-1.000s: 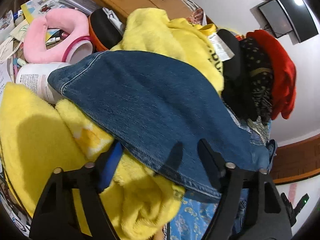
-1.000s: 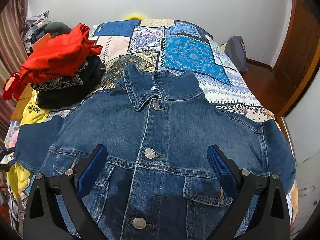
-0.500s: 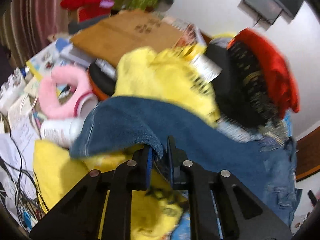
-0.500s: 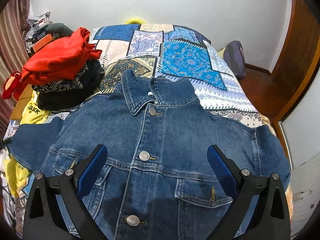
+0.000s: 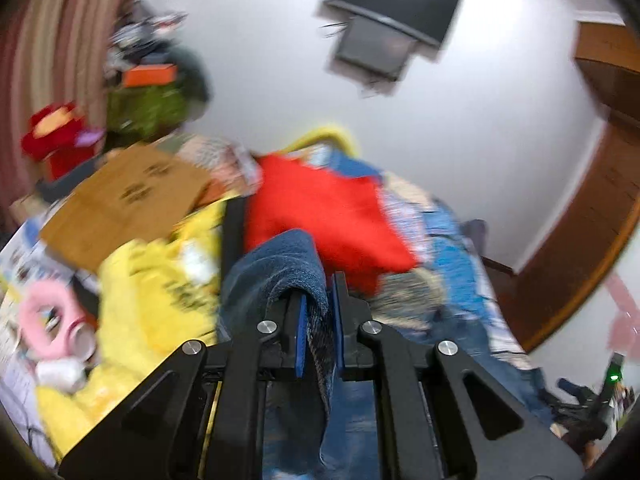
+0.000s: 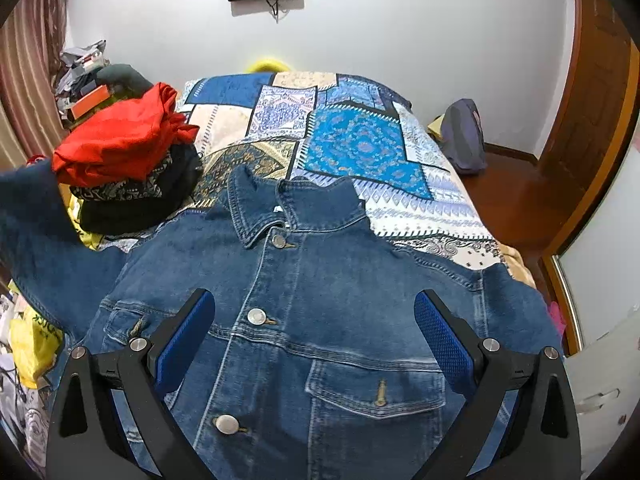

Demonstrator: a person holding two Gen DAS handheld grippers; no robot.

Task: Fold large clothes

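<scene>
Left wrist view: your left gripper [image 5: 319, 330] is clamped on the denim jacket [image 6: 320, 320] sleeve [image 5: 280, 276] | right gripper [image 6: 314, 340] gapes wide, holding nothing, above the jacket's buttoned front on the bed [image 6: 360, 148] | risk: thin pinch slips, or the raised sleeve knocks the red clothes pile [image 6: 120, 144] beside the jacket's collar.

Blue denim jacket [image 6: 320, 320], blue-and-beige patchwork bedspread [image 6: 360, 144], red cloth [image 6: 120, 140] on black patterned cloth [image 6: 132, 196], yellow garment [image 5: 160, 280], blue pads [image 6: 444, 344]
</scene>
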